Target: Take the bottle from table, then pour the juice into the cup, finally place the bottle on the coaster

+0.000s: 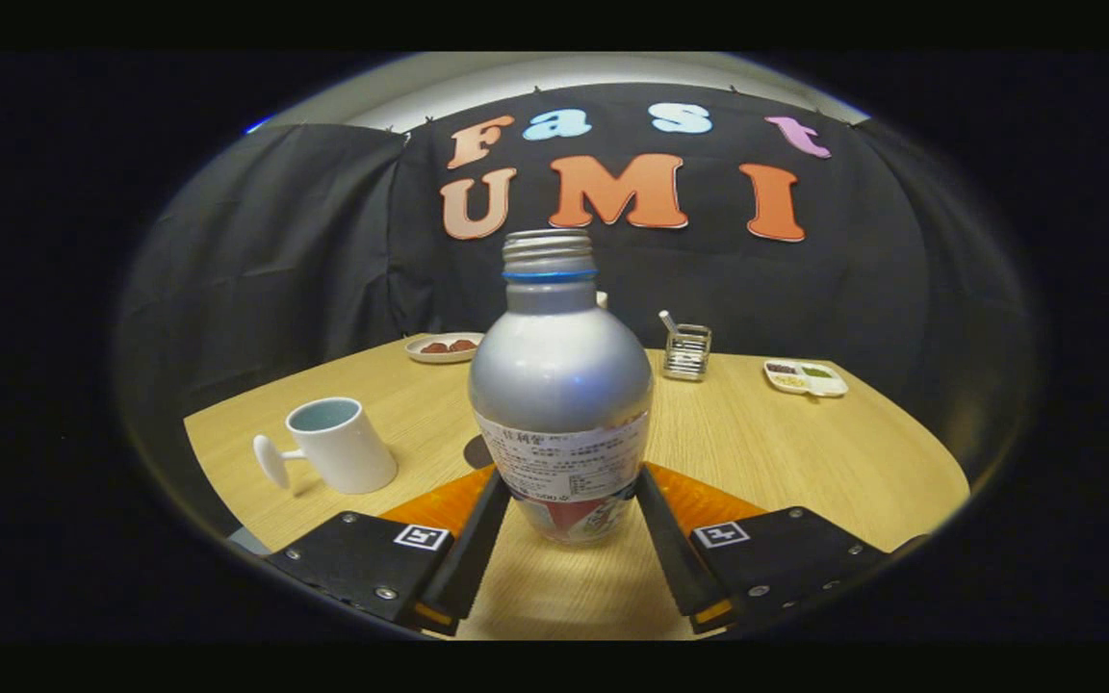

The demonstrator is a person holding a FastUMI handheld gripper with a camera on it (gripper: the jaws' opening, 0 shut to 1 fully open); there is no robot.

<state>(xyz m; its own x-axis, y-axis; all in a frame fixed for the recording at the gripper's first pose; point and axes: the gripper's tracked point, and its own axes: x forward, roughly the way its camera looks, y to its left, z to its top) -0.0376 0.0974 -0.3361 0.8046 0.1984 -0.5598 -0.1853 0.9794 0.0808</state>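
Two fingers [492, 505] flank the lower body of the bottle [561, 385] in your gripper view, one on each side and seemingly pressing on it, so you appear to have it grasped low, near the label. It stands upright with its cap off, which keeps the juice in until you tilt. Whether its base rests on the worktop [805, 452] or is lifted, I cannot tell. The cup [341, 445] sits apart to the left, mouth up, ready for pouring. A dark round patch beside the bottle may be the coaster [477, 450], partly hidden.
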